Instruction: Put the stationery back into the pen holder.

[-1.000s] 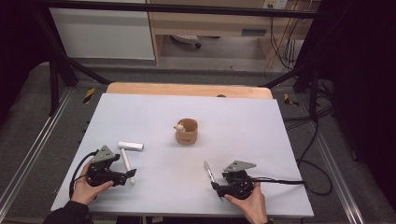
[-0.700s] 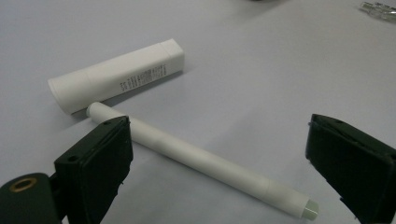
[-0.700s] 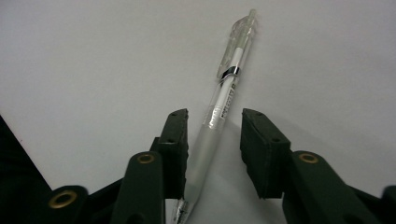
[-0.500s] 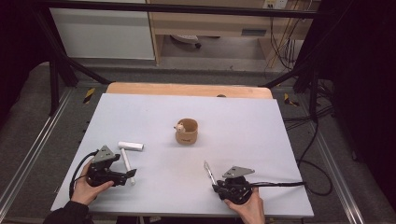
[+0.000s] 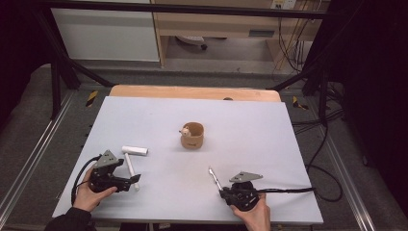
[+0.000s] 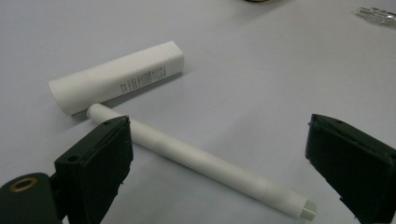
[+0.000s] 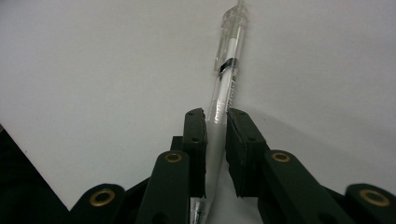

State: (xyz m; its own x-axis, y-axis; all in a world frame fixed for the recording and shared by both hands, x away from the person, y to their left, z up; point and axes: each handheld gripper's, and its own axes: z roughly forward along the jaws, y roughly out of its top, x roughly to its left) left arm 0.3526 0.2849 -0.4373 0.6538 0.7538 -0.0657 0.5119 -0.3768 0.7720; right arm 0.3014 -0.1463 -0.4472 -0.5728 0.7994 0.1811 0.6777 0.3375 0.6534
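while your right gripper [image 7: 215,140] has just closed on the one clear pen [image 7: 227,70] at the table's near edge, one small wooden cup [image 5: 192,135] mid-table holds something pale; your left gripper [image 6: 219,158] gapes over one white stick [image 6: 196,156] beside one white tube [image 6: 116,77].

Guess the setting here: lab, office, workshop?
Likely a lab data-collection rig: a grey table inside a black metal frame, loose cables on the floor, and handheld grippers, right gripper closed on a clear pen.

High view overhead, far; gripper views close, low; pen [image 5: 213,175] probably shared.
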